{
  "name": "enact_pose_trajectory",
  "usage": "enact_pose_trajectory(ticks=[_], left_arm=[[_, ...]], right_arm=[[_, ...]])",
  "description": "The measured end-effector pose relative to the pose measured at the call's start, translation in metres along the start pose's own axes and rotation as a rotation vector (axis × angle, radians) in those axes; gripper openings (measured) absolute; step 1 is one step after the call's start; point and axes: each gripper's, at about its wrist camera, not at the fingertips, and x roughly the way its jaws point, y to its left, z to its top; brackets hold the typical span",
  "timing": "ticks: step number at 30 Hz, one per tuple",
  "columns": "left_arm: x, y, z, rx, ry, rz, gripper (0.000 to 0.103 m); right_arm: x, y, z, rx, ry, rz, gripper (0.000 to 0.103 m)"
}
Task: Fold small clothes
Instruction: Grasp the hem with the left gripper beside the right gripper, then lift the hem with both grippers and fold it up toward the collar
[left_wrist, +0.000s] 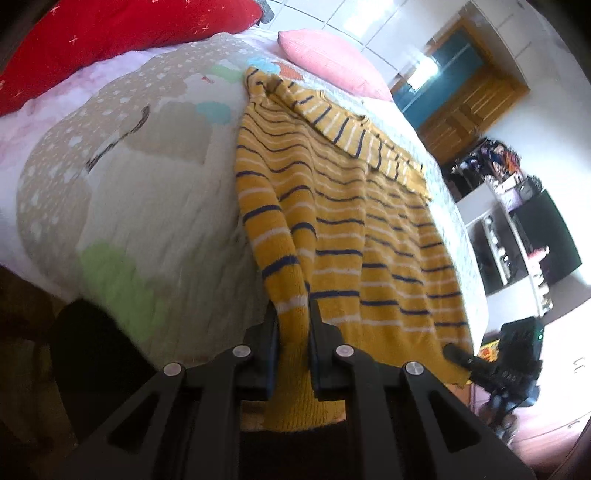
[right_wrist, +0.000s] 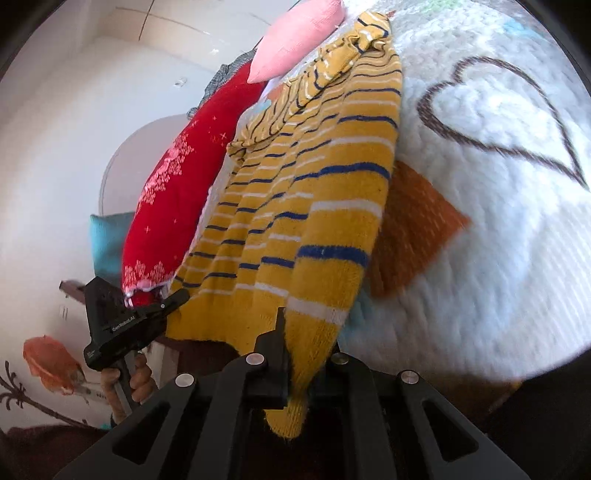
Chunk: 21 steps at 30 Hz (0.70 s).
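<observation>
A small yellow knit sweater with navy and white stripes lies spread on the bed quilt, hood at the far end. My left gripper is shut on the cuff of its left sleeve at the near edge of the bed. My right gripper is shut on the other sleeve's cuff. The sweater also shows in the right wrist view. The right gripper shows in the left wrist view at the sweater's bottom right corner, and the left gripper shows in the right wrist view at the bottom left hem.
A red pillow and a pink pillow lie at the head of the bed. A wooden door and cluttered white shelves stand to the right. The patterned quilt covers the bed.
</observation>
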Motion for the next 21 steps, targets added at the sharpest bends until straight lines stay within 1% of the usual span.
enact_pose_trajectory(ticks=[2, 4, 7, 9, 12, 14, 16, 19, 21], left_arm=[[0.0, 0.004, -0.014, -0.016, 0.022, -0.002, 0.012], [0.002, 0.013, -0.022, -0.051, 0.05, -0.011, 0.009], [0.0, 0.027, -0.018, -0.092, 0.037, -0.015, 0.009], [-0.003, 0.027, -0.015, -0.084, 0.02, -0.009, 0.009], [-0.009, 0.019, -0.012, -0.029, -0.01, 0.014, 0.009], [-0.009, 0.013, -0.004, -0.008, -0.024, 0.016, 0.009], [-0.013, 0.009, 0.009, -0.012, -0.044, -0.001, 0.008], [-0.021, 0.003, 0.043, -0.014, -0.091, -0.03, 0.008], [-0.025, -0.006, 0.07, 0.014, -0.136, -0.025, 0.008]], right_arm=[[-0.005, -0.004, -0.014, 0.006, 0.033, 0.007, 0.007], [-0.006, -0.004, -0.028, -0.011, 0.06, -0.016, 0.006], [-0.008, -0.002, -0.034, -0.02, 0.055, -0.04, 0.006], [-0.009, 0.001, -0.03, -0.029, 0.036, -0.039, 0.006], [-0.015, 0.007, -0.02, -0.084, 0.021, -0.065, 0.006], [-0.014, 0.016, -0.009, -0.122, 0.003, -0.08, 0.006], [-0.014, 0.026, 0.005, -0.156, -0.023, -0.087, 0.006], [-0.015, 0.042, 0.033, -0.219, -0.073, -0.094, 0.006], [-0.016, 0.053, 0.054, -0.26, -0.096, -0.105, 0.006]])
